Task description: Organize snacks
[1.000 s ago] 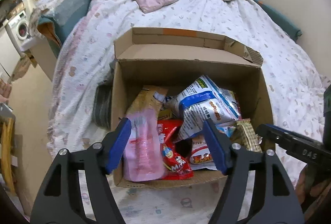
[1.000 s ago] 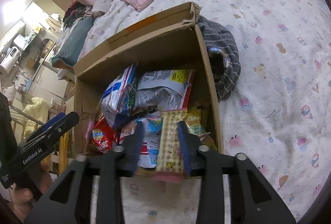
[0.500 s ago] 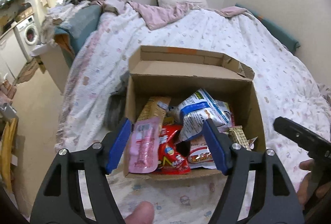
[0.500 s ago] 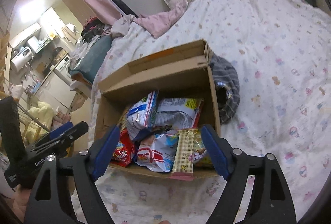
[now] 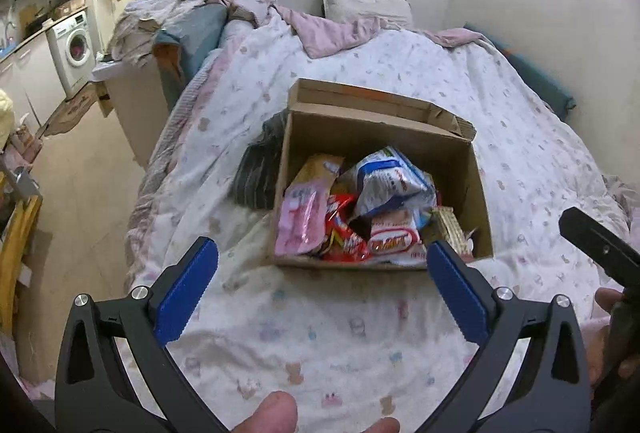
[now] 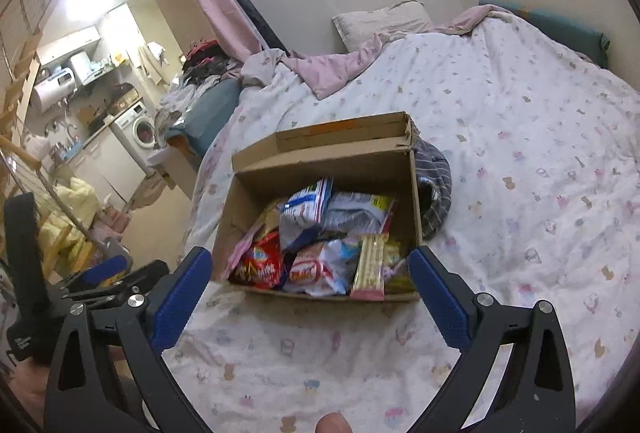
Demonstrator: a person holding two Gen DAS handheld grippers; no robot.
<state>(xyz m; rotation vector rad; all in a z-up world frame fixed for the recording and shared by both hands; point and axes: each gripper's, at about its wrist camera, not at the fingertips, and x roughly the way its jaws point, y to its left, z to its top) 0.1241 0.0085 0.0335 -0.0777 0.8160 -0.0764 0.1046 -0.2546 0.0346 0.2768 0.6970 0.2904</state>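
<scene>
Cardboard box [image 5: 476, 173] of snacks lies ahead of both empty claws, left gripper [image 5: 322, 265] and right gripper [image 6: 310, 273] opening, seemingly equidistant.

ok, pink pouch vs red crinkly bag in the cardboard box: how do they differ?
The flat pink plastic pouch leans against the box's left wall; the crumpled red foil snack bag lies beside it, nearer the middle. The pouch is pale and nearly plain, the bag glossy with bold yellow lettering. Both sit at the near end of the brown cardboard box, ungripped.
</scene>
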